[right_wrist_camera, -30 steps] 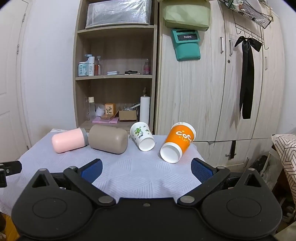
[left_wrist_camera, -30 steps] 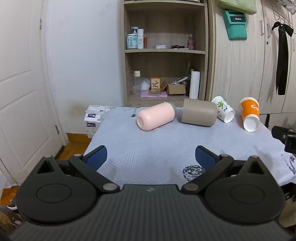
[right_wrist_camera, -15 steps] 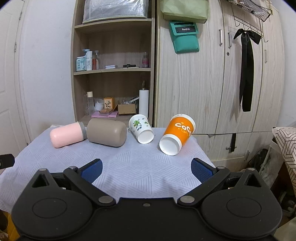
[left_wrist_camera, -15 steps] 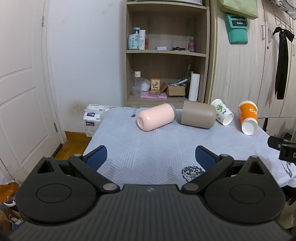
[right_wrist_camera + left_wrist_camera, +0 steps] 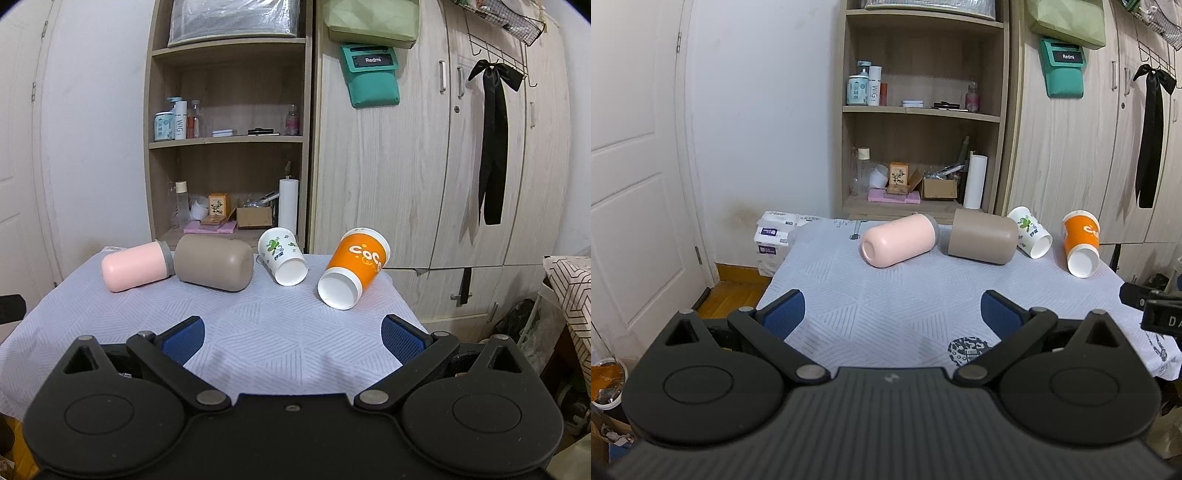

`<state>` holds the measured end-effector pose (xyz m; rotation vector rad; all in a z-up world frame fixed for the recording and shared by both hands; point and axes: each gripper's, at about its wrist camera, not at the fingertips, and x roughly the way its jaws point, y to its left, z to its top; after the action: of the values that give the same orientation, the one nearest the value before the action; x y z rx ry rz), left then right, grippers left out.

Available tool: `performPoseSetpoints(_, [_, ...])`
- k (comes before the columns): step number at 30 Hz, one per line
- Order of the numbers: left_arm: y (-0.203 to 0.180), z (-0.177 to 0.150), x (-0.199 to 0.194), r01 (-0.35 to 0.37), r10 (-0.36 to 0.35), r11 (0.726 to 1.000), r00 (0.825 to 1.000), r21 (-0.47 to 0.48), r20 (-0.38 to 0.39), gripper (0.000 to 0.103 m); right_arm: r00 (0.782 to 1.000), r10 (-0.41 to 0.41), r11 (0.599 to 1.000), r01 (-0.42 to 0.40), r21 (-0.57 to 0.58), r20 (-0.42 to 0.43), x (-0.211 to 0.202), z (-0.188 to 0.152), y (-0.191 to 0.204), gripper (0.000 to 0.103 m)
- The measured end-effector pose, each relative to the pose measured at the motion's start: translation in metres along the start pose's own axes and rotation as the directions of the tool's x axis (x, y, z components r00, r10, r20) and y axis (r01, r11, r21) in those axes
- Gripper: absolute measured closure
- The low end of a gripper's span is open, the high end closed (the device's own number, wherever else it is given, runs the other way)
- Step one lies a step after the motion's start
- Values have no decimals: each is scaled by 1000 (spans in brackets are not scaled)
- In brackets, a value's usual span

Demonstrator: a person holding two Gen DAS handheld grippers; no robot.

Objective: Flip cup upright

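Note:
Several cups lie on their sides in a row at the far side of the cloth-covered table (image 5: pixel 886 306): a pink cup (image 5: pixel 899 240) (image 5: pixel 135 266), a taupe cup (image 5: pixel 981 236) (image 5: pixel 214 263), a white paper cup with green print (image 5: pixel 1030 232) (image 5: pixel 282 256) and an orange paper cup (image 5: pixel 1081 243) (image 5: pixel 352 273). My left gripper (image 5: pixel 892 314) is open and empty over the near part of the table. My right gripper (image 5: pixel 291 338) is open and empty, short of the two paper cups.
An open wooden shelf unit (image 5: pixel 229 147) with bottles, boxes and a paper roll stands behind the table. Wooden wardrobe doors (image 5: pixel 424 166) are at the right. Packs of tissue (image 5: pixel 772 240) sit by the table's far left corner. A white door (image 5: pixel 635 184) is at left.
Both grippers have tilted up and drawn slightly nearer to the table. The cups have not moved. Both stay open.

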<state>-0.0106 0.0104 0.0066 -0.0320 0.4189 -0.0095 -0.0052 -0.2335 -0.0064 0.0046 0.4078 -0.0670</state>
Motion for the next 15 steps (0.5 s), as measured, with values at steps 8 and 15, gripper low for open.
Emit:
performPoseSetpoints(8, [-3, 0, -2, 1, -1, 1000, 1000, 3, -1, 0, 1000, -5, 1000, 5, 3, -9, 0, 1, -2, 0])
performPoseSetpoints(15, [-2, 1, -2, 16, -16, 1000, 1000, -15, -4, 0, 1000, -9, 1000, 9, 3, -8, 0, 2, -3, 0])
